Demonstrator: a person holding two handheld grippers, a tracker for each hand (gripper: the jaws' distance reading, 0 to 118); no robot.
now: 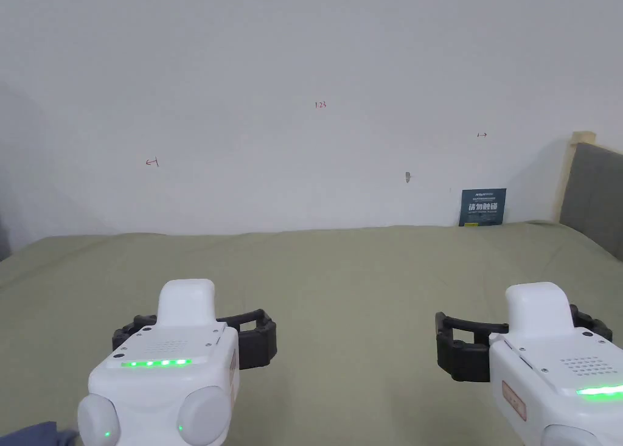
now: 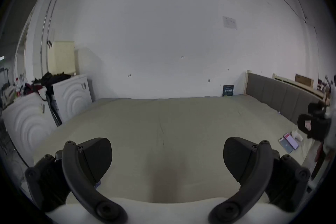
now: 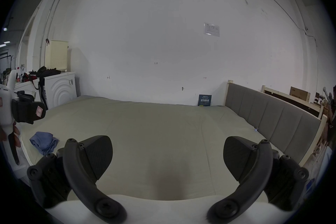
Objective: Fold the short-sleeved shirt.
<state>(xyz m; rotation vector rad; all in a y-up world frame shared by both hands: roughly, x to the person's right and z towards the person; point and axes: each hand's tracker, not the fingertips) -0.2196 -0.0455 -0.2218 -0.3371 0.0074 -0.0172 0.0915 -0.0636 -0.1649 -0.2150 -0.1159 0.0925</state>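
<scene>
A blue shirt [image 3: 44, 142] lies crumpled near the front left edge of the bed; a corner of it shows at the bottom left of the head view [image 1: 33, 434]. My left gripper [image 1: 198, 327] hovers over the olive sheet, to the right of the shirt. Its jaws stand wide apart and hold nothing [image 2: 167, 155]. Farther right, my right gripper [image 1: 523, 330] is held at the same height, also open and holding nothing [image 3: 167, 155]. Each gripper view catches the other gripper at its edge: the left gripper [image 3: 27, 113] and the right gripper [image 2: 312, 122].
The bed [image 1: 341, 271] with its olive sheet reaches back to a white wall. A grey padded headboard [image 3: 272, 118] runs along the right side. White cabinets [image 2: 71, 95] stand at the left. Phones and small items [image 2: 289, 143] lie near the bed's right edge. A small blue sign [image 1: 483, 207] leans against the wall.
</scene>
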